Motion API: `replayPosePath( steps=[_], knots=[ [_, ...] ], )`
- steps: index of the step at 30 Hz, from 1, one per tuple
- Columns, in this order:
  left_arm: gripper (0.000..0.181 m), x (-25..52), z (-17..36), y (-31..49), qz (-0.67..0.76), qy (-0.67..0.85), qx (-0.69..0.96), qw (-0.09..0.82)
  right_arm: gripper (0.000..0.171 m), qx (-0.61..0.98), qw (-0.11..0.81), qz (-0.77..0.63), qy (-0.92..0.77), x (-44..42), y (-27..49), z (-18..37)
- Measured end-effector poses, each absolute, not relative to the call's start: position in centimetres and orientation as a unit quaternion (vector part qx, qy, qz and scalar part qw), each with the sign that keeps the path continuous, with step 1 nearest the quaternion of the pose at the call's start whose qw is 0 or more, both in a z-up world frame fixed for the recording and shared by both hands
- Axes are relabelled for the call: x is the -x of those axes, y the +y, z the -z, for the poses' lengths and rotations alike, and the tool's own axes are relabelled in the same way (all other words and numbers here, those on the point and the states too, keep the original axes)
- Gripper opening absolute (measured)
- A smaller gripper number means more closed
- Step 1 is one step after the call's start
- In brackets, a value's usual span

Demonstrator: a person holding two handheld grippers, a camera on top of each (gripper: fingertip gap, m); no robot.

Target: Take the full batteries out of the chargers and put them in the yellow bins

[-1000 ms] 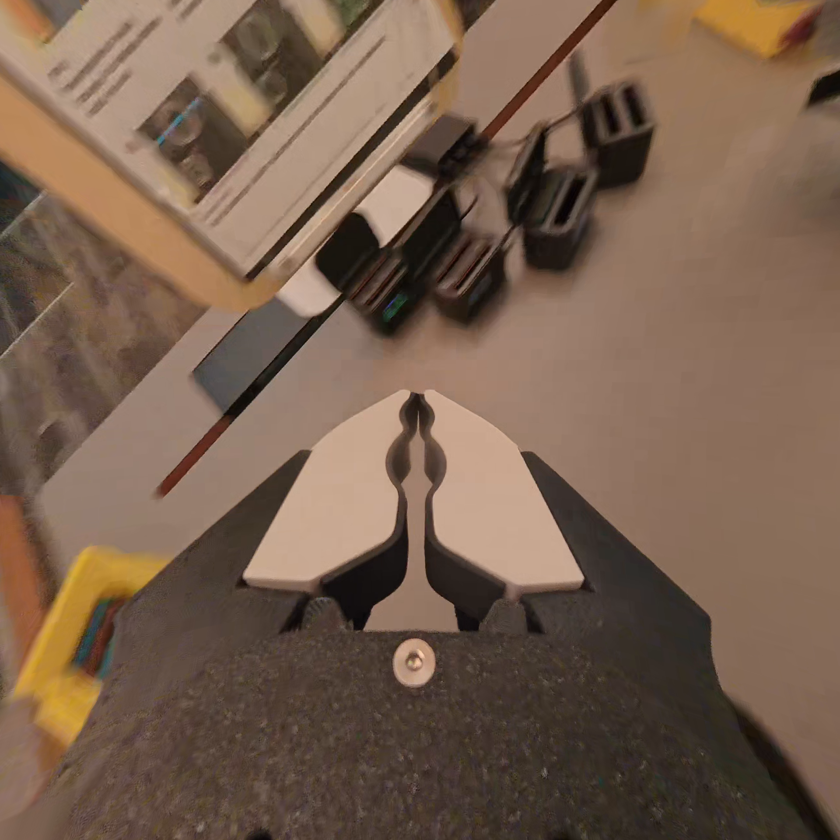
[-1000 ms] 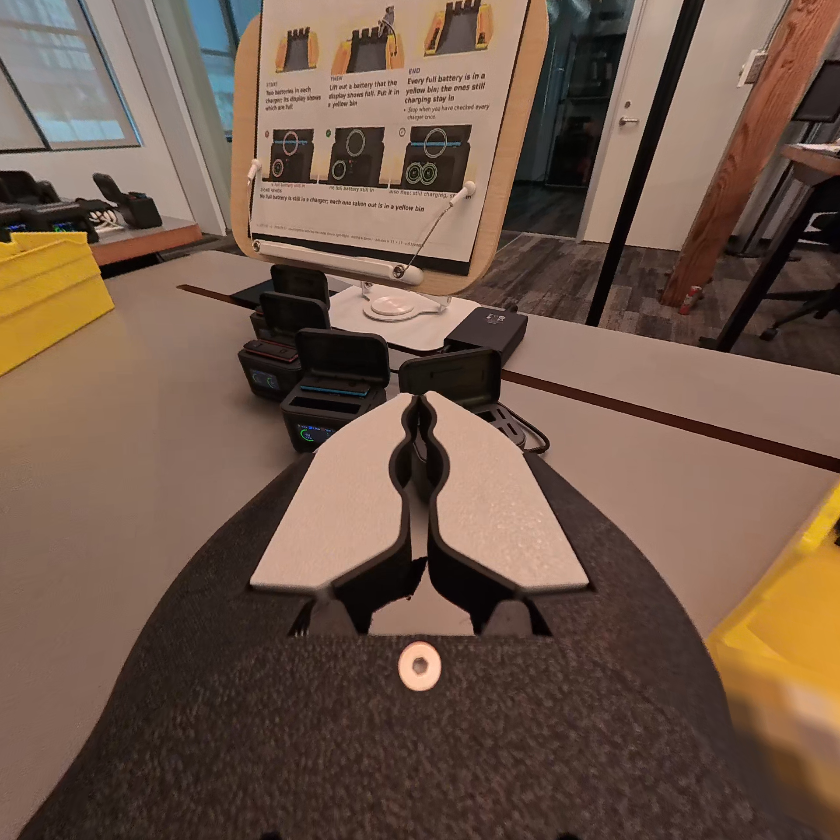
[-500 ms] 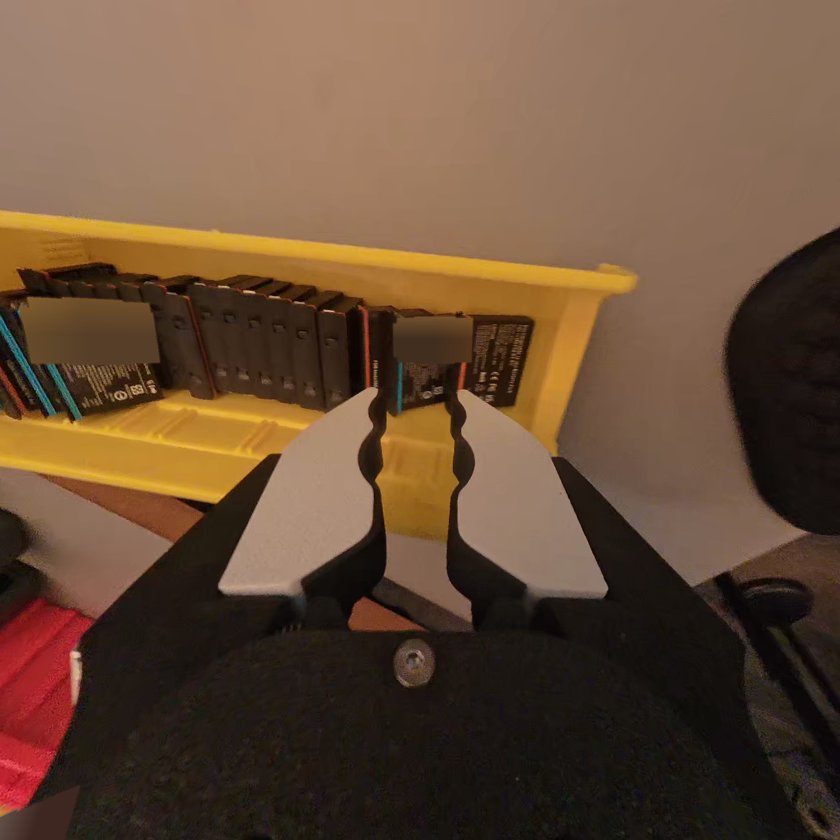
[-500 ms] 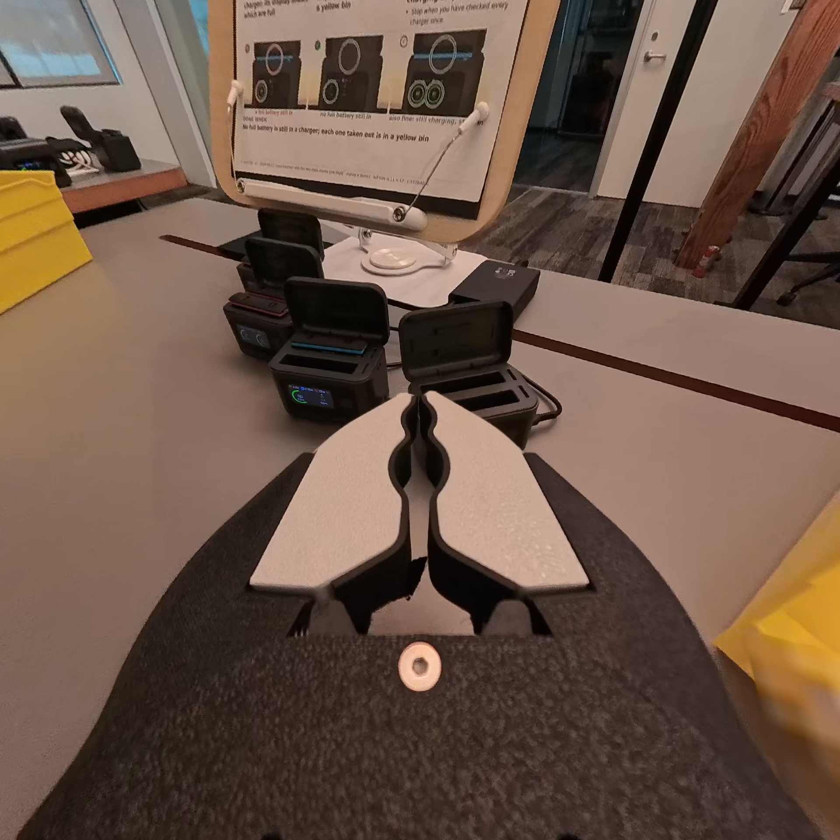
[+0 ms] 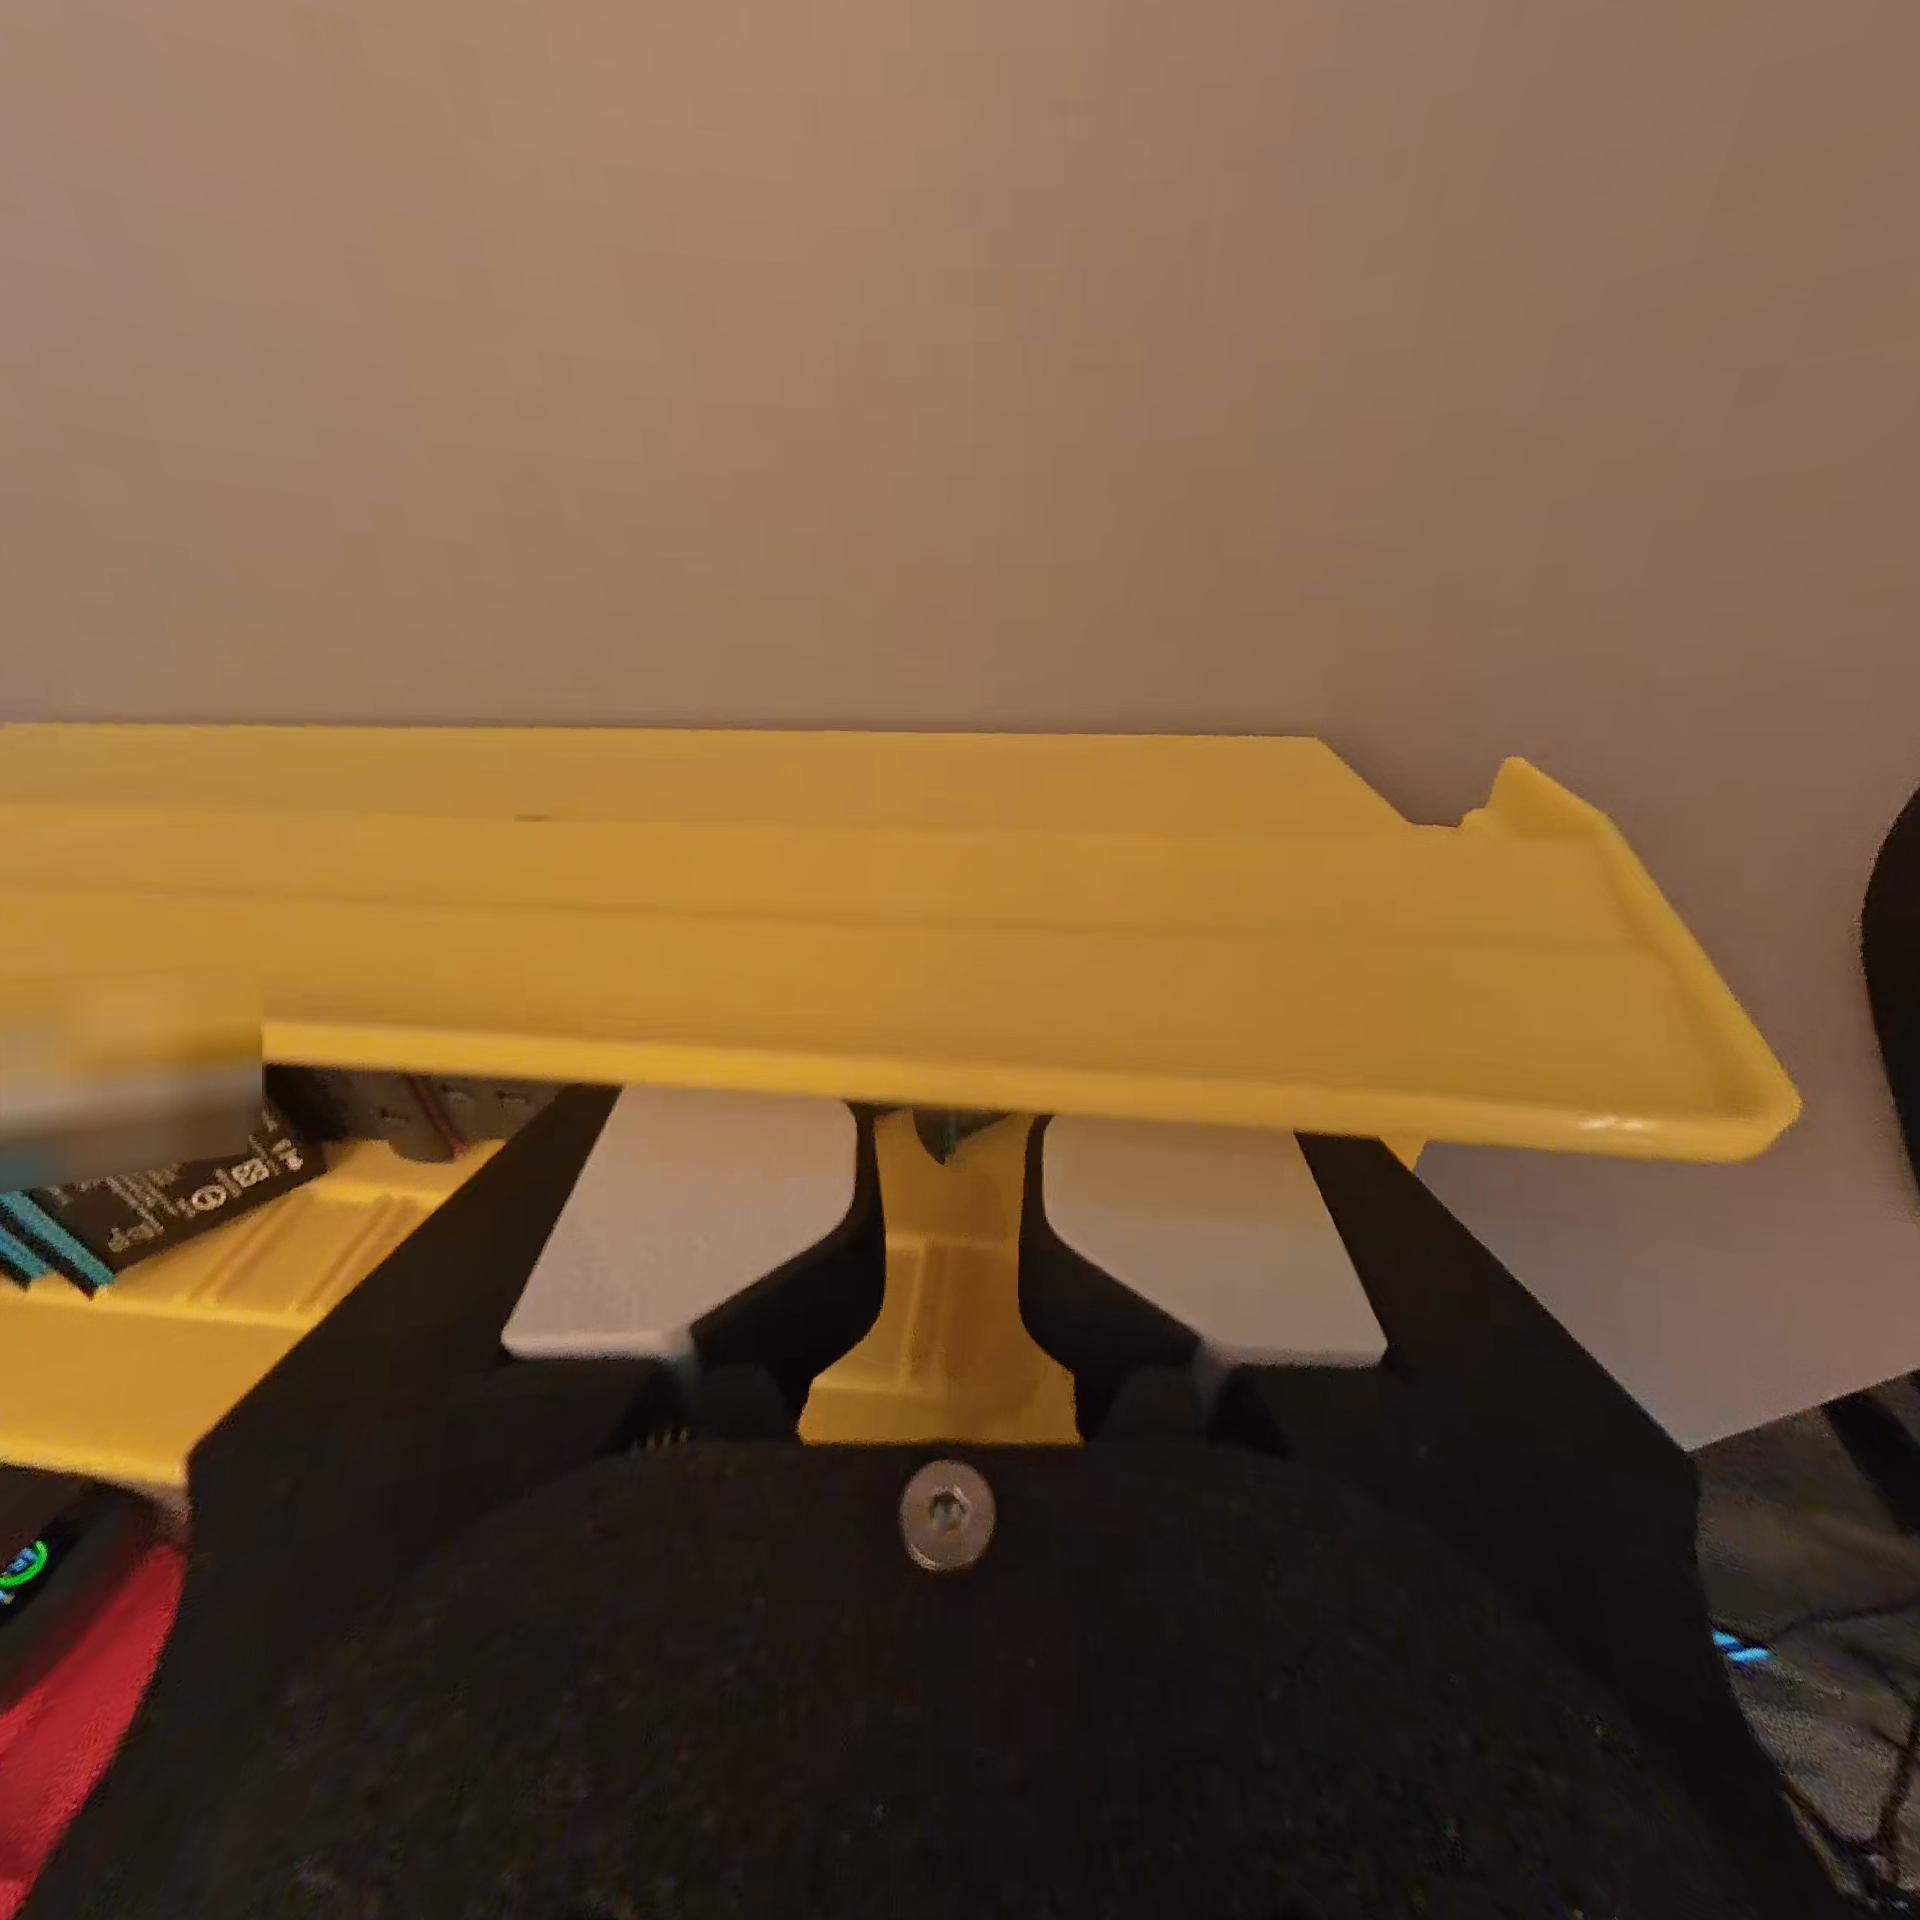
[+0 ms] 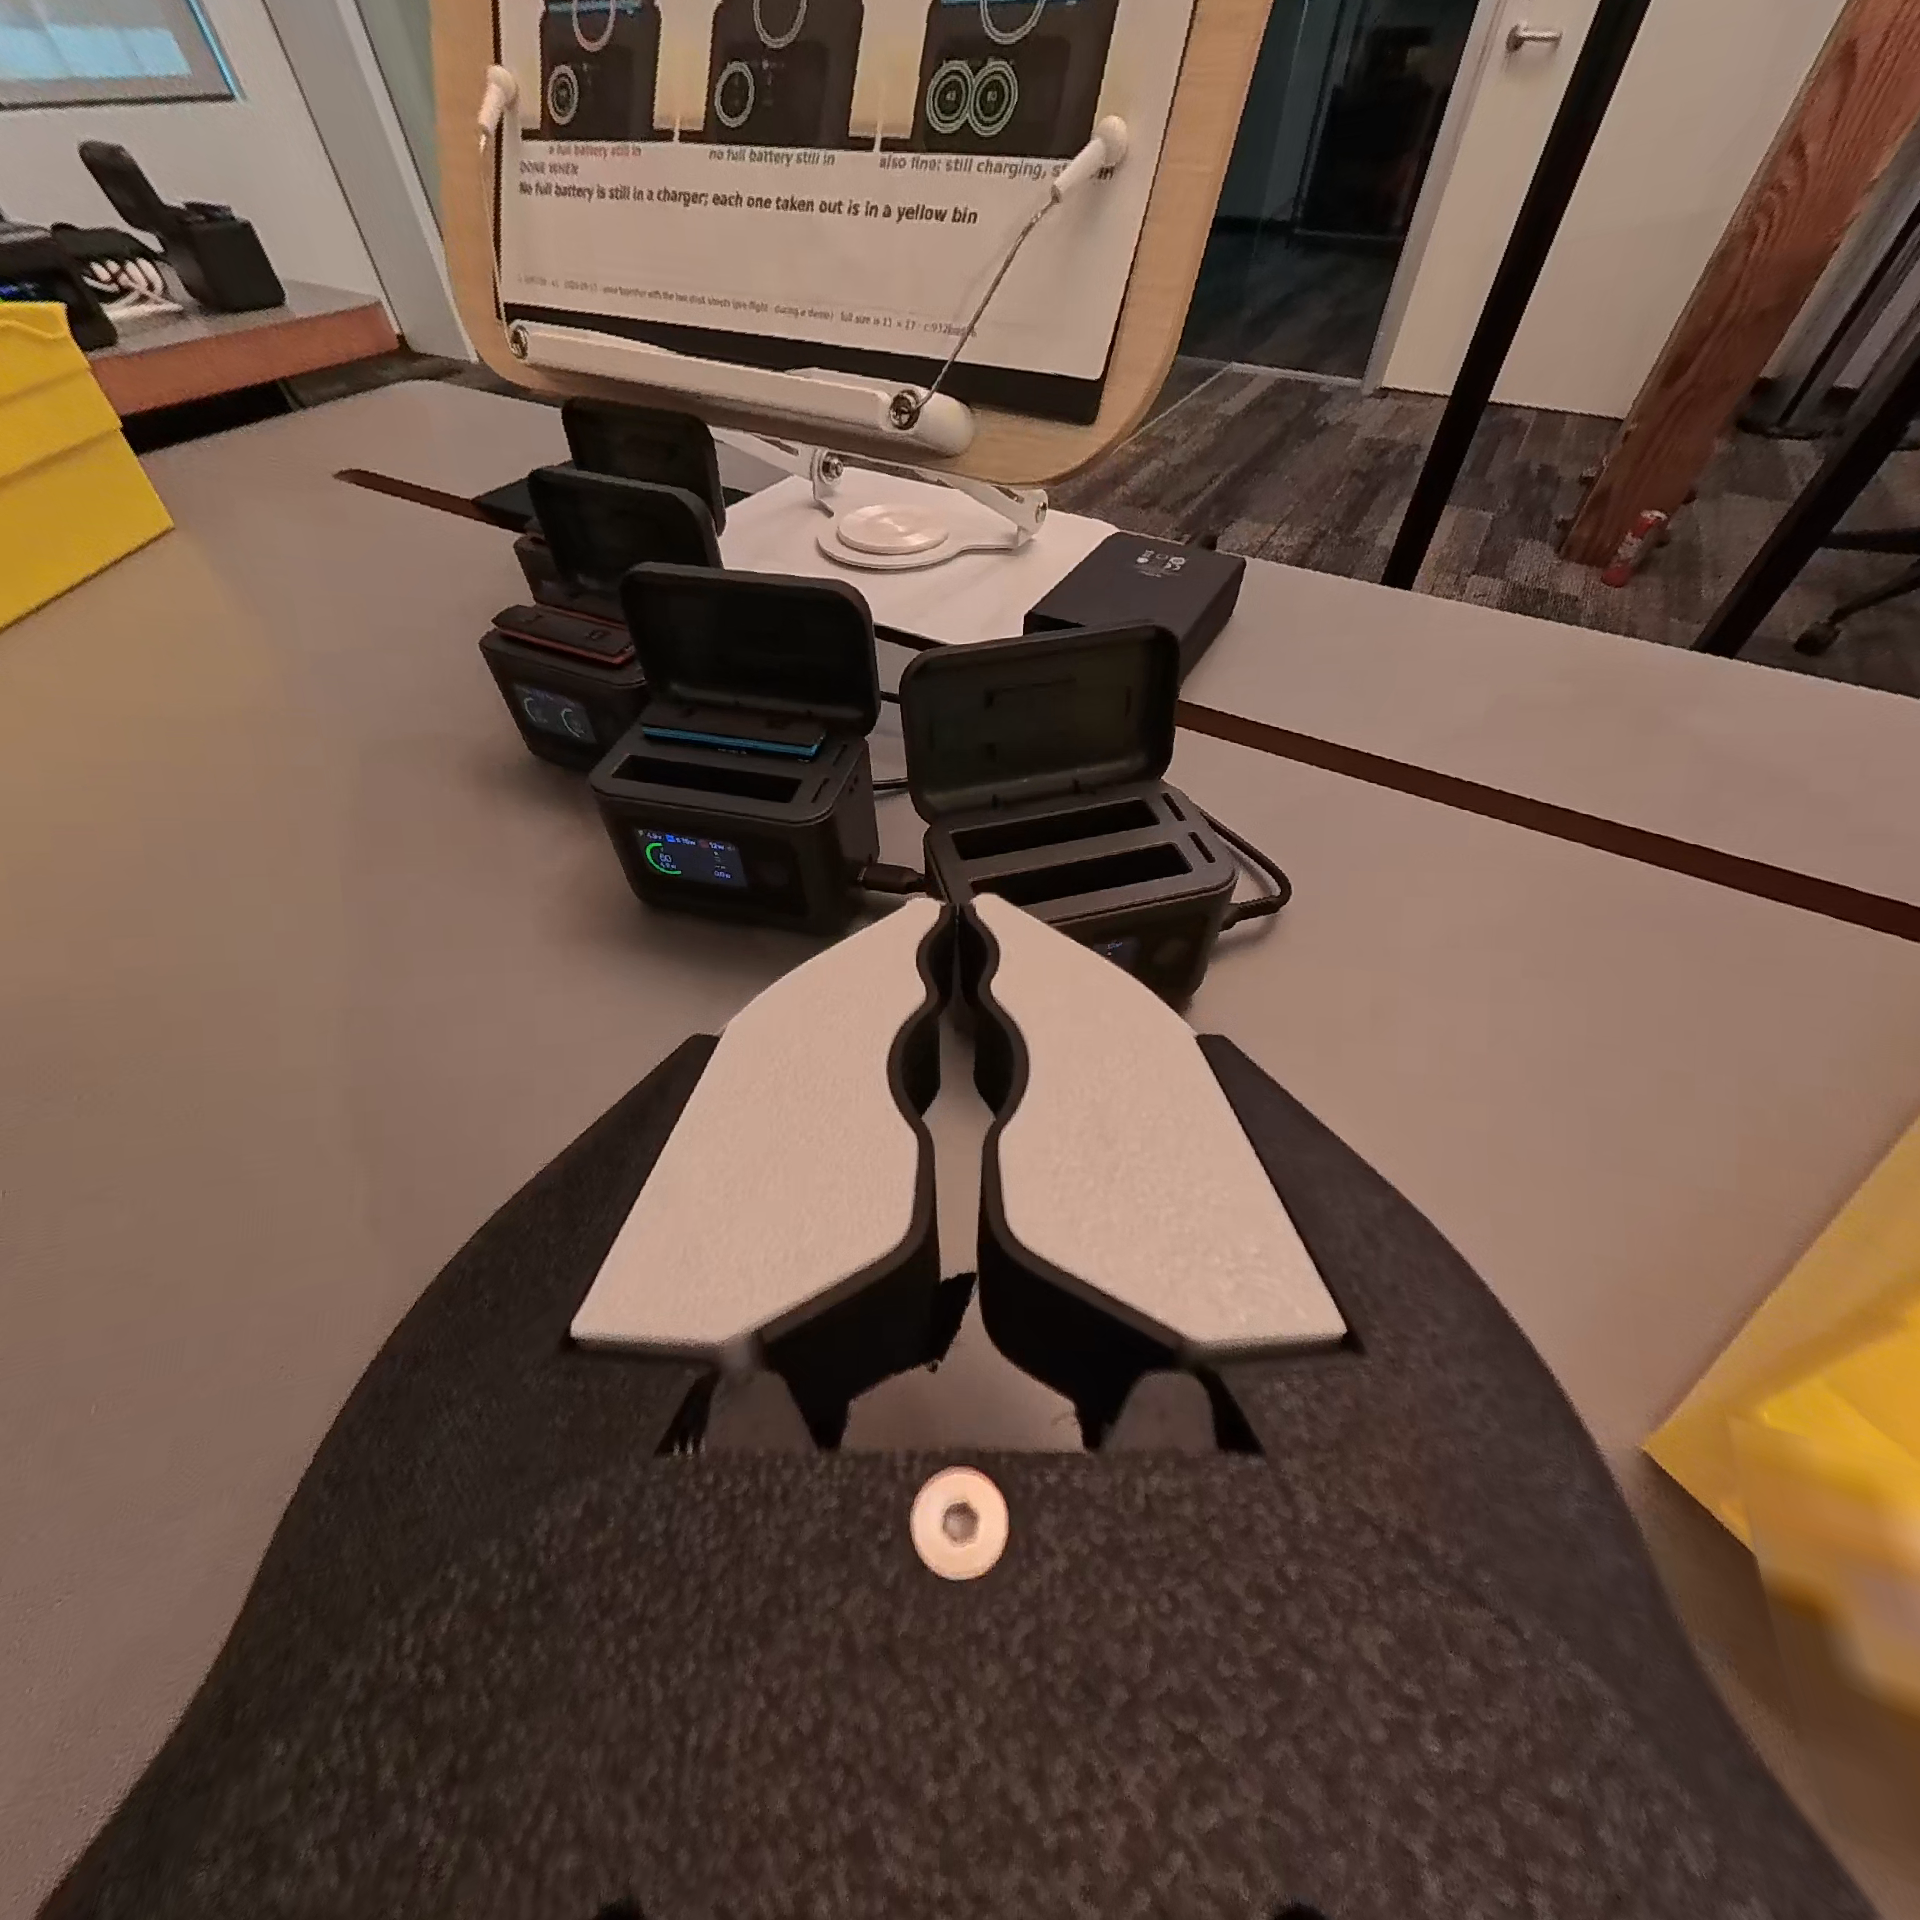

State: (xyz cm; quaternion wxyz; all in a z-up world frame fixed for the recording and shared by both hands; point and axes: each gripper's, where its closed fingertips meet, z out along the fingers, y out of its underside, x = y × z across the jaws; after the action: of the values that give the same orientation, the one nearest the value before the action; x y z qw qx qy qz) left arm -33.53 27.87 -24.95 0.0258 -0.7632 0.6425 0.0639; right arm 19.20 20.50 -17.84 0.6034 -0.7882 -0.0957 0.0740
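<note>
In the left wrist view my left gripper (image 5: 948, 1127) reaches into a yellow bin (image 5: 935, 935). Its jaws stand apart and the bin's near rim hides the fingertips. A bit of a teal-edged battery (image 5: 951, 1135) shows between them; I cannot tell if they touch it. More batteries (image 5: 156, 1205) lie in the bin to the left. In the right wrist view my right gripper (image 6: 956, 914) is shut and empty, just before the nearest charger (image 6: 1081, 862), whose lid is open and both slots empty. The charger to its left (image 6: 738, 831) holds a blue-edged battery (image 6: 732, 740). A farther charger (image 6: 566, 696) holds a red-edged battery (image 6: 561, 634).
An instruction board on a white stand (image 6: 831, 208) rises behind the chargers, with a black power brick (image 6: 1138, 597) beside it. Yellow bins sit at the far left (image 6: 62, 488) and near right (image 6: 1818, 1403). A red object (image 5: 62, 1714) lies below the left bin. My hands' fingertips stand some 55 cm from each other.
My left gripper swung from the chargers to the yellow bin, opened, and pushed in under its rim. My right gripper, still shut, moved closer to the nearest charger.
</note>
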Motion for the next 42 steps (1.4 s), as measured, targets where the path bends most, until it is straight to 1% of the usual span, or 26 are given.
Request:
replayPosePath(
  steps=[4, 8, 12, 22, 26, 36, 39, 42],
  knots=[
    [0.026, 33.7, 25.0, 27.7, -0.056, 0.667, 0.743, 0.008, 0.0, 0.793, 0.596, -0.078, -0.1, -19.0, 20.5, 18.2],
    [0.028, 34.6, 25.0, 27.4, -0.048, 0.687, 0.724, -0.034, 0.0, 0.798, 0.588, -0.077, -0.107, -18.9, 20.5, 18.6],
    [0.024, 35.7, 25.2, 27.1, -0.04, 0.689, 0.72, -0.079, 0.0, 0.803, 0.581, -0.073, -0.112, -18.9, 20.6, 19.1],
    [0.023, 35.5, 25.3, 27.1, -0.024, 0.666, 0.74, -0.096, 0.0, 0.81, 0.569, -0.074, -0.117, -18.8, 20.6, 19.8],
    [0.016, 35.2, 24.5, 27.3, -0.021, 0.667, 0.742, -0.068, 0.0, 0.811, 0.568, -0.074, -0.117, -18.8, 20.6, 19.8],
    [0.014, 35.6, 23.1, 27.0, -0.05, 0.674, 0.737, -0.015, 0.0, 0.812, 0.566, -0.074, -0.123, -18.6, 20.5, 19.9],
    [0.013, 35.3, 21.7, 27.3, -0.056, 0.676, 0.734, 0.024, 0.0, 0.812, 0.565, -0.074, -0.125, -18.5, 20.5, 19.9],
    [0.013, 35.3, 18.9, 27.9, -0.068, 0.672, 0.734, 0.075, 0.0, 0.807, 0.571, -0.076, -0.129, -18.2, 20.5, 19.6]
  ],
)
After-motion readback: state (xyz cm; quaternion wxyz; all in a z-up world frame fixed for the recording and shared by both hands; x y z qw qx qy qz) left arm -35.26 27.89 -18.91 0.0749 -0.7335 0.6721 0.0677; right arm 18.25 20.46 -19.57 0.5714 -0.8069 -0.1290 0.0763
